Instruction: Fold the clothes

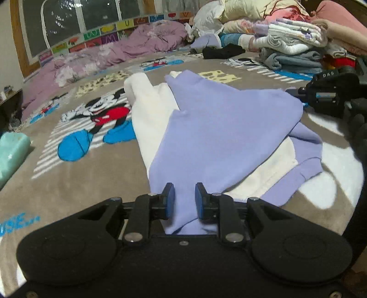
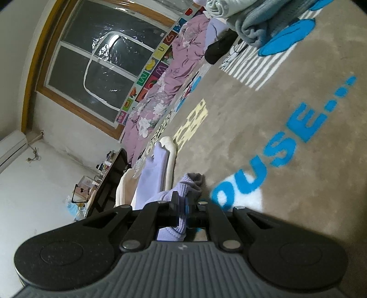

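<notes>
One lilac and cream sweatshirt (image 1: 220, 128) lies partly folded near the middle of the bed, on a tan cartoon-print blanket (image 1: 91, 174) that covers it. The left tongs (image 1: 184, 197) stand slightly spread, with a strip of the lilac cloth running loose between the two blue pads (image 1: 170, 199); the pads do not press on it. The right tongs (image 2: 183, 206) are pressed together, pinching one ribbed lilac cuff (image 2: 183, 190) of the same sweatshirt. In the left wrist view the right tongs show as a black body at the right edge of the bed.

Toward the far right corner of the bed sits one stack of folded laundry (image 1: 291, 45), with one black garment (image 1: 220, 51) lying beside it. One crumpled pink quilt (image 1: 110, 55) runs along the far edge under the window (image 1: 68, 20). One mint-green bundle (image 1: 11, 153) rests at the left edge.
</notes>
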Available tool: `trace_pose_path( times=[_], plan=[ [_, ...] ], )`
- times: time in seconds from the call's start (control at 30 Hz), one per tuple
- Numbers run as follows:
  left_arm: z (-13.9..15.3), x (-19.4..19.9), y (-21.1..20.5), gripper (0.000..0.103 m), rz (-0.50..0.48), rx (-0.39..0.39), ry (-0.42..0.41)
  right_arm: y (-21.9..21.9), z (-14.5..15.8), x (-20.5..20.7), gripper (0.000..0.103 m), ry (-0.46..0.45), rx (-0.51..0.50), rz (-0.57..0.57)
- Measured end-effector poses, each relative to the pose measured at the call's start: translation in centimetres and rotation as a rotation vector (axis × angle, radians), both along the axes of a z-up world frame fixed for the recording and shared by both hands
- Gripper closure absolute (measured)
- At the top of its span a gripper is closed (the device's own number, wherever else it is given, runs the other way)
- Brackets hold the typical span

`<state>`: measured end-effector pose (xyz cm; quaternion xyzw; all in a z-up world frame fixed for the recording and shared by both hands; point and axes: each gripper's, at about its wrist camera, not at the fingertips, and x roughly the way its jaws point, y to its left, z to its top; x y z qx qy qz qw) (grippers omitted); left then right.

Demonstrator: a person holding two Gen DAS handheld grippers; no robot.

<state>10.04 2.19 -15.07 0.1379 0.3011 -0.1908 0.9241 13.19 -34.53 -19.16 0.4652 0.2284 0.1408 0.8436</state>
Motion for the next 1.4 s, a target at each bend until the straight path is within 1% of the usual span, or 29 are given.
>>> trace_pose_path(
  times=[0.07, 0.13, 0.2, 0.23, 0.27, 0.37, 0.43, 0.57, 0.63, 0.7, 0.73, 0.83, 0.93, 0.97, 1.07, 1.1, 1.17, 1.23, 1.3, 1.4],
  plan=[
    [1.5, 0.1, 1.0, 0.083, 0.03, -0.068, -0.028, 0.0, 0.0, 0.2, 0.096, 0.0, -0.003, 0.003],
    [3.0, 1.1, 2.2, 0.083, 0.094, -0.134, -0.043, 0.0, -0.1, 0.2, 0.096, -0.001, -0.003, 0.009],
    [4.1, 2.4, 2.7, 0.082, 0.13, -0.168, -0.052, 0.1, -0.1, 0.2, 0.096, -0.002, -0.01, 0.018],
    [4.5, 3.2, 2.6, 0.079, 0.131, -0.16, -0.057, 0.2, -0.1, 0.2, 0.096, -0.003, -0.012, 0.021],
    [4.8, 4.1, 2.2, 0.079, 0.132, -0.136, -0.065, 0.1, -0.2, 0.2, 0.096, -0.003, -0.011, 0.022],
    [5.4, 7.6, 1.1, 0.079, 0.116, -0.064, -0.085, 0.1, -0.2, 0.3, 0.096, -0.004, 0.0, 0.025],
    [5.6, 10.5, 0.6, 0.079, 0.13, -0.027, -0.086, 0.1, -0.1, 0.3, 0.096, -0.011, 0.002, 0.032],
    [5.3, 16.1, 0.2, 0.079, 0.145, -0.029, -0.051, 0.1, 0.1, 0.3, 0.096, -0.016, 0.012, 0.044],
    [5.3, 18.5, 0.1, 0.079, 0.164, -0.062, -0.025, 0.1, 0.0, 0.5, 0.096, -0.007, 0.019, 0.046],
    [5.7, 19.7, -0.2, 0.079, 0.163, -0.119, -0.011, 0.0, -0.2, 0.5, 0.096, -0.002, 0.028, 0.046],
    [5.9, 20.1, -0.5, 0.079, 0.158, -0.132, -0.009, -0.1, -0.2, 0.5, 0.096, -0.001, 0.031, 0.046],
    [5.5, 22.1, -2.2, 0.08, 0.149, -0.066, -0.003, -0.1, -0.3, 0.6, 0.096, 0.005, 0.036, 0.048],
    [3.9, 24.7, -3.5, 0.081, 0.143, -0.039, 0.056, -0.1, -0.5, 0.6, 0.096, 0.011, 0.041, 0.053],
    [3.3, 25.4, -3.9, 0.081, 0.138, -0.014, 0.079, -0.1, -0.5, 0.6, 0.096, 0.012, 0.042, 0.054],
    [2.6, 25.6, -4.4, 0.081, 0.111, 0.027, 0.077, -0.2, -0.5, 0.5, 0.096, 0.016, 0.045, 0.055],
    [3.2, 25.2, -3.9, 0.081, 0.125, 0.006, 0.058, -0.2, -0.6, 0.5, 0.096, 0.016, 0.046, 0.055],
    [4.7, 24.7, -2.0, 0.081, 0.162, -0.079, 0.029, -0.2, -0.6, 0.5, 0.096, 0.017, 0.05, 0.055],
    [5.8, 24.5, -0.3, 0.081, 0.208, -0.12, 0.006, -0.1, -0.6, 0.4, 0.096, 0.018, 0.052, 0.055],
    [6.3, 24.9, 0.4, 0.081, 0.218, -0.128, 0.011, -0.1, -0.6, 0.4, 0.096, 0.018, 0.054, 0.056],
    [5.3, 25.8, -0.5, 0.081, 0.192, -0.089, 0.04, -0.2, -0.6, 0.4, 0.096, 0.018, 0.056, 0.057]
  ],
)
